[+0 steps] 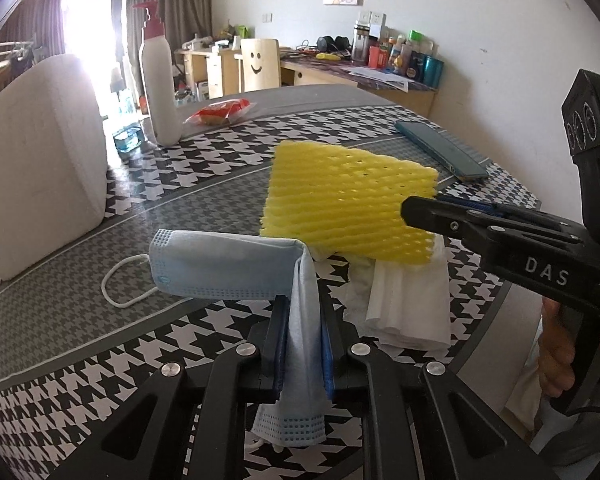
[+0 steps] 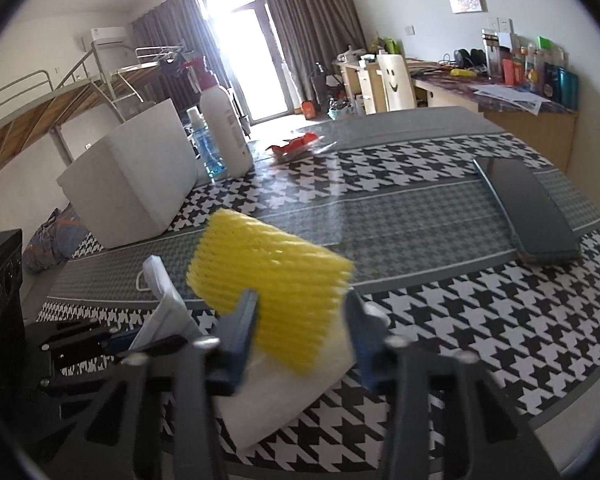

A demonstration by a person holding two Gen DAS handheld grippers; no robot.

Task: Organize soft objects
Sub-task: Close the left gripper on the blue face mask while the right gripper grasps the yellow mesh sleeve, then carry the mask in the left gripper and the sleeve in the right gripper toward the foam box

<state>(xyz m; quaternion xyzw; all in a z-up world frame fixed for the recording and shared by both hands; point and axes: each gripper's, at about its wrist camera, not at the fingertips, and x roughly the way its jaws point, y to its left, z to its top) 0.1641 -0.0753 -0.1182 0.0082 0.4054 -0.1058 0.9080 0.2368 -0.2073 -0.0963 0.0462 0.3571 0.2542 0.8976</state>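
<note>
My left gripper (image 1: 302, 320) is shut on a light blue face mask (image 1: 228, 264), whose free end folds over to the left above the table; its white ear loop (image 1: 120, 284) rests on the cloth. My right gripper (image 2: 300, 312) is open, its blue pads either side of a yellow foam net (image 2: 268, 284) that sits tilted on a white folded tissue (image 2: 284, 396). In the left wrist view the right gripper (image 1: 410, 208) reaches in from the right at the yellow net's (image 1: 340, 196) edge, above the white tissue (image 1: 408, 304). The mask also shows in the right wrist view (image 2: 164, 300).
A white foam block (image 1: 36, 160) stands at the left. A white pump bottle (image 1: 158, 76), a blue glass dish (image 1: 128, 140) and a red snack packet (image 1: 220, 114) sit farther back. A dark phone (image 2: 528, 212) lies at the right on the houndstooth tablecloth (image 2: 480, 320).
</note>
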